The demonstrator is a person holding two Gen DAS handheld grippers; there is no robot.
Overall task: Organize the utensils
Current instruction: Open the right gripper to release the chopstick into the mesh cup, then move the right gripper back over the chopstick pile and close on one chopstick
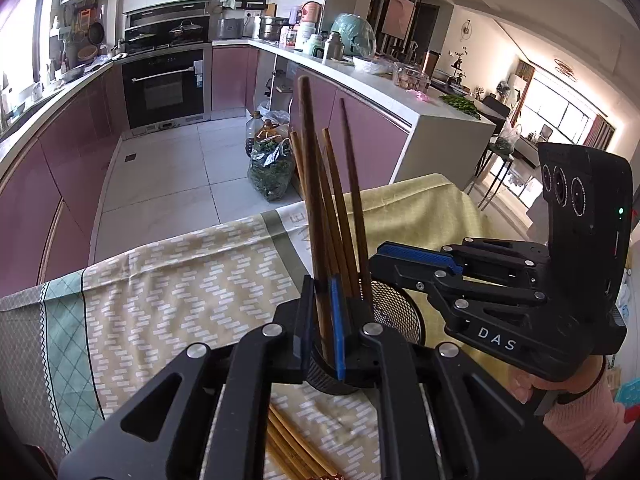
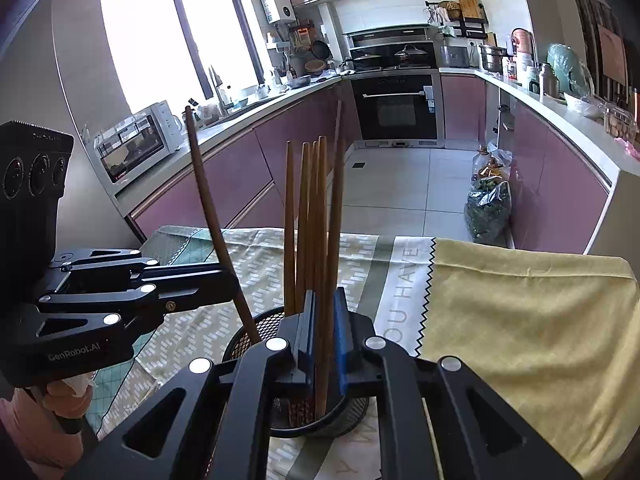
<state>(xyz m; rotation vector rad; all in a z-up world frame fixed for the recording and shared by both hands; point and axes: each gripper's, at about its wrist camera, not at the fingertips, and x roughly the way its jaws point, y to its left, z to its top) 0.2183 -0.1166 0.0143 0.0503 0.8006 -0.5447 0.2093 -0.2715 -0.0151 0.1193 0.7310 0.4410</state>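
Chopsticks (image 2: 316, 216) largely stowed upright in mesh holder (image 2: 248, 332); one clamped by each gripper's fingers, left gripper (image 1: 323, 320), right gripper (image 2: 325, 336); loose chopsticks (image 1: 292, 448) left on counter (image 1: 168, 300).

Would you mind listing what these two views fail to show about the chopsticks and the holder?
- Left wrist view: the mesh holder interior, hidden by the left gripper.
- Right wrist view: the chopsticks tips, hidden behind the right gripper.
- Left wrist view: loose chopsticks, cut off by the bottom edge.
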